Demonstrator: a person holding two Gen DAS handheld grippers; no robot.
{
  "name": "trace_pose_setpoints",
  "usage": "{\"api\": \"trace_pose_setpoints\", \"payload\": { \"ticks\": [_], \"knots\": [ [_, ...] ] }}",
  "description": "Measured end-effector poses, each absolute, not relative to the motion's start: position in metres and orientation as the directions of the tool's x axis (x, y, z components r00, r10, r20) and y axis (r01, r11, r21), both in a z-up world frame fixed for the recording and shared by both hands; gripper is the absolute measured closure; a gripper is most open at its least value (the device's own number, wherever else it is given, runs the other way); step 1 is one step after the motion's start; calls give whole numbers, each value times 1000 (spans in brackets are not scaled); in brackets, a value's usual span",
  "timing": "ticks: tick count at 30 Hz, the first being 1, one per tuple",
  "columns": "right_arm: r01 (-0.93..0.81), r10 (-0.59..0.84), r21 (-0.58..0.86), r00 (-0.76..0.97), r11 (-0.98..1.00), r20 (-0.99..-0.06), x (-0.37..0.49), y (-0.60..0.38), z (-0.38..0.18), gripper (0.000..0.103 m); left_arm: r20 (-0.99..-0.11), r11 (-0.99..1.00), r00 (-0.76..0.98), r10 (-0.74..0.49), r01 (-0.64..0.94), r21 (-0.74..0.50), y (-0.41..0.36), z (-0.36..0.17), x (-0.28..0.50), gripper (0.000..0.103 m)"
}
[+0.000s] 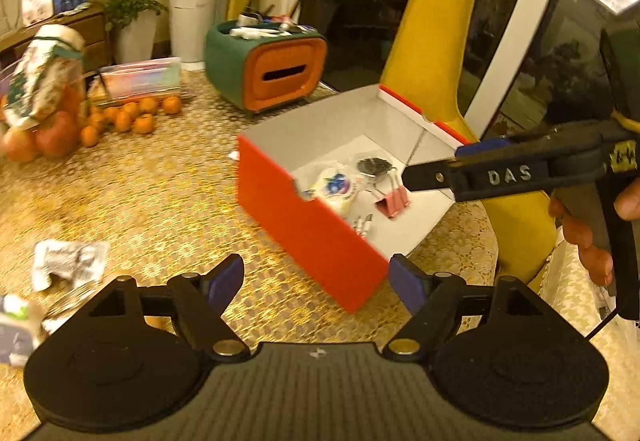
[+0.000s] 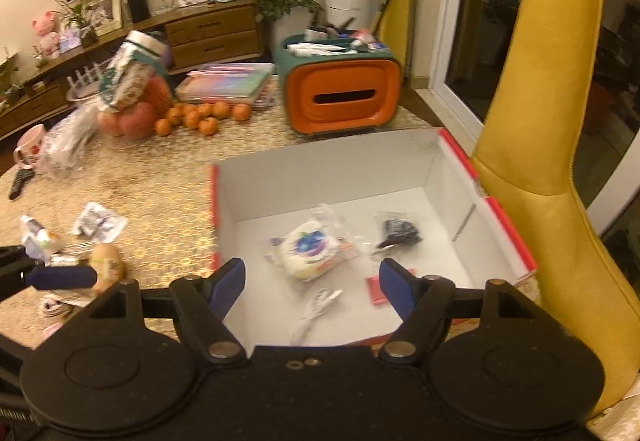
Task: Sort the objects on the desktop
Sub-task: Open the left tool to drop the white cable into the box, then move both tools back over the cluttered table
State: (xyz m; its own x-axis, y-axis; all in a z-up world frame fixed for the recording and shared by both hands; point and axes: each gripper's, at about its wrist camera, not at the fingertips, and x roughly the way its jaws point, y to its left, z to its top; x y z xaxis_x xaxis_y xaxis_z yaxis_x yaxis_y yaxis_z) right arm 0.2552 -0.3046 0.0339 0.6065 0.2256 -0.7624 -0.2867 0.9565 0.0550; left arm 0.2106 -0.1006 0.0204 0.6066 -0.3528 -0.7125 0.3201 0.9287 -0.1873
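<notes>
Open right gripper [image 2: 312,281] hovers over red box [image 2: 516,237].

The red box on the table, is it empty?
No. The red box already holds a wrapped snack packet, a small black bagged item, a pink binder clip and a white cable.

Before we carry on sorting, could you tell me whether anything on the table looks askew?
Yes: the jar at the far left leans steeply on the fruit rather than standing upright. The red box sits level.
</notes>
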Motion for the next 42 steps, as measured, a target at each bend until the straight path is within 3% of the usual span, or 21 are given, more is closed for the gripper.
{"api": "trace_pose_setpoints", "payload": {
  "ticks": [5, 9, 13, 31, 42],
  "knots": [
    [-328, 277, 84, 605, 941, -746, 234, -278, 36, 20, -684, 944, 657, -317, 286, -163, -66, 26, 188, 14],
    [-361, 327, 117, 601, 925, -729, 217, -257, 35, 16, -662, 951, 686, -303, 266, -160, -39, 29, 171, 14],
    [-391, 358, 125, 608, 912, -708, 199, -235, 31, 8, -652, 957, 702, -287, 232, -172, -12, 26, 155, 0],
    [-423, 398, 141, 614, 895, -682, 177, -160, 5, 5, -648, 973, 730, -216, 108, -203, 74, -27, 103, 0],
    [-433, 392, 146, 560, 889, -729, 196, -133, -27, 6, -697, 978, 686, -207, 165, -127, 85, -76, 104, 0]
  ]
}}
